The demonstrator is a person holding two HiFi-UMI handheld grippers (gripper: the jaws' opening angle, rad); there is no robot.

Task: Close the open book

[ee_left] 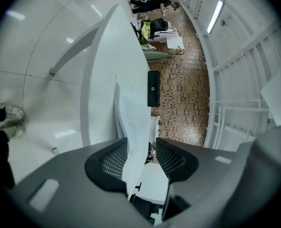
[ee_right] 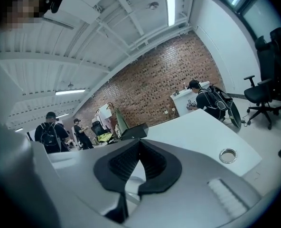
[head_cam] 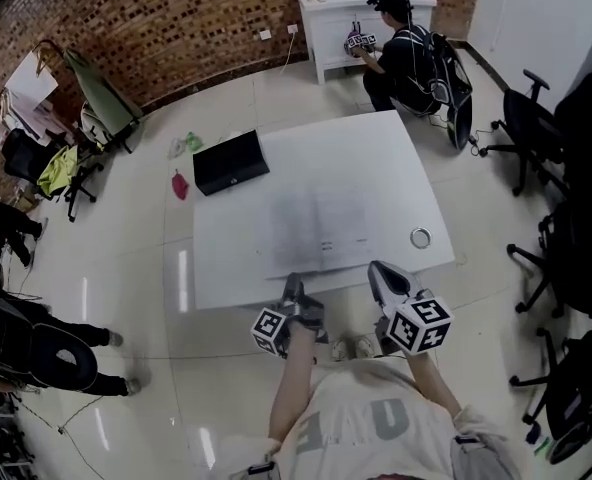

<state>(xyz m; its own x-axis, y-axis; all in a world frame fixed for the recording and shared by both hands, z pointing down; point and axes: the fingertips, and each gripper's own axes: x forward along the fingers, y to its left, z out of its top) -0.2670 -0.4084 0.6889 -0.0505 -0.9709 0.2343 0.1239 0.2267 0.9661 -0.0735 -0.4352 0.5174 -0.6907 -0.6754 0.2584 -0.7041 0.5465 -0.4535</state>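
A white book [head_cam: 316, 218] lies flat in the middle of the white table [head_cam: 386, 158], hard to make out against it. My left gripper [head_cam: 298, 290] is at the table's near edge, rolled on its side. In the left gripper view its jaws stand open [ee_left: 143, 151] with the book's white page edge [ee_left: 132, 127] between them, close against one pad and apart from the other. My right gripper [head_cam: 381, 273] hovers over the near edge to the right of the book. The right gripper view shows it [ee_right: 139, 144] shut with nothing in it.
A black box [head_cam: 231, 161] sits at the table's far left corner and a roll of tape [head_cam: 420, 237] near the right edge. A person [head_cam: 408, 53] crouches by a white desk beyond. Office chairs [head_cam: 536, 118] stand to the right, clutter and people to the left.
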